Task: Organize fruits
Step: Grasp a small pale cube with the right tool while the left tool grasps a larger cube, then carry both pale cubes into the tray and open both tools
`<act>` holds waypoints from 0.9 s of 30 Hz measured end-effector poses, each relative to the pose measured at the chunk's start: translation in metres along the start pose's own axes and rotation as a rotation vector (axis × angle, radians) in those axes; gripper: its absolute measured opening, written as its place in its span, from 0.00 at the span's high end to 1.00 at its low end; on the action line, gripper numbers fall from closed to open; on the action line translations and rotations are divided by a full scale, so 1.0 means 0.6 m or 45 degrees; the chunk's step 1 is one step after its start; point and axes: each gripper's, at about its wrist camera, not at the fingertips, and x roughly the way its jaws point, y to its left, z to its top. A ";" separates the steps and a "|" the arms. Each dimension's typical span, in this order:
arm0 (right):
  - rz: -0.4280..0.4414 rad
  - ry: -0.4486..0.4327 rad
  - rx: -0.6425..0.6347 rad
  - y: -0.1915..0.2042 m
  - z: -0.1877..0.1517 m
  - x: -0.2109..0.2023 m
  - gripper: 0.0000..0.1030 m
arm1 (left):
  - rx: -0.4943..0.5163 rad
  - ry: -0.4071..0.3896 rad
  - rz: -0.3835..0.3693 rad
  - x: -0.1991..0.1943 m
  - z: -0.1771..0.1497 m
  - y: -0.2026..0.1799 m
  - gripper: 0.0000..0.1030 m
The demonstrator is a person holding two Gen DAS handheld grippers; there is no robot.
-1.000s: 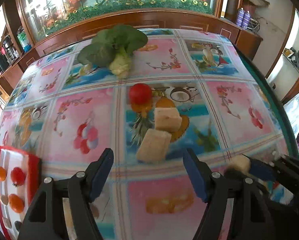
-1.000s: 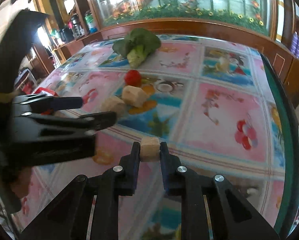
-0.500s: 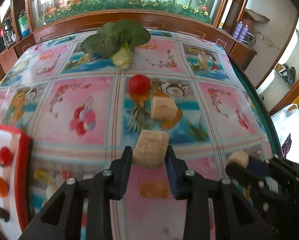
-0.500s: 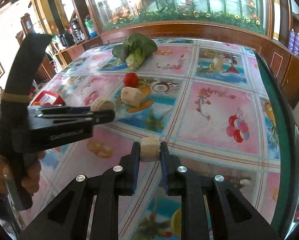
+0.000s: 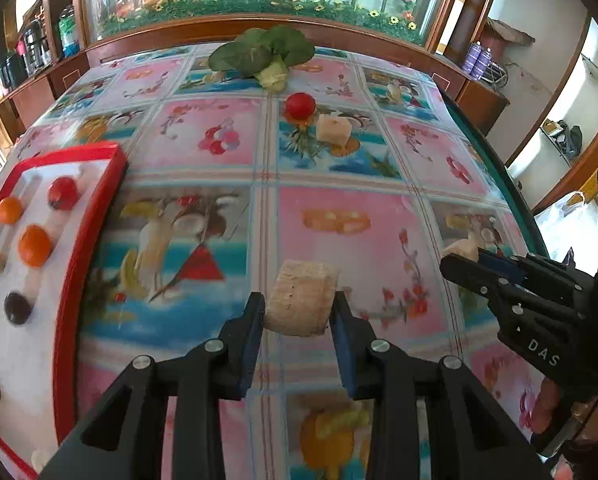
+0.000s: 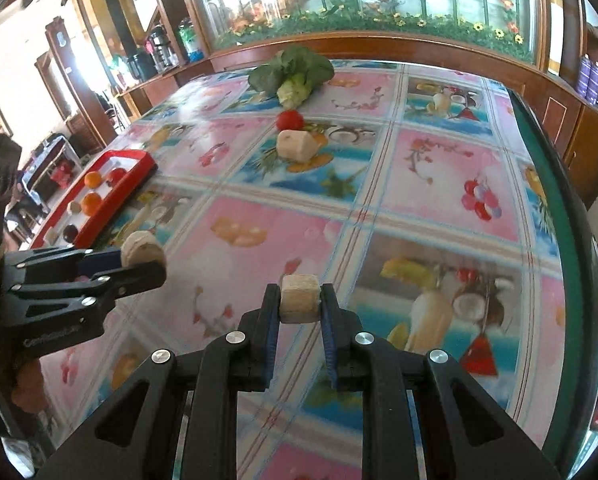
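The left gripper [image 5: 298, 312] is clamped on a pale tan, rough-skinned chunk of cut fruit [image 5: 301, 298], held clear above the glossy fruit-patterned tablecloth [image 5: 359, 216]. The right gripper [image 6: 299, 306] is likewise closed on a smaller beige cube of fruit [image 6: 299, 298], also lifted off the cloth. The landmark here is the red-rimmed white sorting tray [image 5: 95, 216], which already holds small orange, red and dark round fruits. The left gripper's chunk hangs to the right of that tray, near its rim; the right gripper's cube is farther right again, well apart from the tray.

Beyond the tray, toward the far side of the table, a third pale fruit block [image 5: 333, 130] lies just beside a round red tomato-like fruit [image 5: 300, 105], with a leafy green vegetable [image 5: 265, 58] farther still.

The likely trouble is a drop. The larger chunk is gripped only at its lower sides, with much of its bulk standing above the pads; a quick swing toward the tray could make it pivot and slip out. The cloth looks slick, so a fallen piece may slide. The two grippers also work near one another, and both moving toward the tray could knock together. Lowering a chunk carelessly may bump the round fruits already in the tray and set them rolling.
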 end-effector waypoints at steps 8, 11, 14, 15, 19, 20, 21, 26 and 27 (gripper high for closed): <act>0.008 0.003 -0.016 0.059 -0.014 -0.008 0.81 | -0.029 -0.045 -0.010 -0.042 -0.024 0.038 0.65; 0.017 0.001 -0.031 0.088 -0.014 -0.010 0.81 | -0.048 -0.060 -0.012 -0.058 -0.032 0.060 0.65; 0.028 -0.003 -0.045 0.120 -0.010 -0.011 0.81 | -0.080 -0.073 -0.021 -0.074 -0.040 0.088 0.65; 0.034 -0.006 -0.052 0.134 -0.007 -0.012 0.82 | -0.092 -0.078 -0.025 -0.080 -0.043 0.098 0.65; 0.057 -0.014 -0.075 0.179 0.005 -0.012 0.82 | -0.131 -0.105 -0.016 -0.106 -0.053 0.139 0.65; 0.064 -0.016 -0.083 0.191 0.009 -0.011 0.82 | -0.141 -0.113 -0.010 -0.113 -0.055 0.152 0.65; 0.073 -0.019 -0.094 0.205 0.013 -0.010 0.82 | -0.149 -0.117 -0.006 -0.118 -0.057 0.164 0.65; 0.120 -0.021 -0.151 0.270 0.027 0.001 0.82 | -0.216 -0.136 0.053 -0.144 -0.070 0.236 0.65; 0.133 -0.020 -0.163 0.285 0.030 0.005 0.82 | -0.228 -0.136 0.067 -0.148 -0.073 0.249 0.65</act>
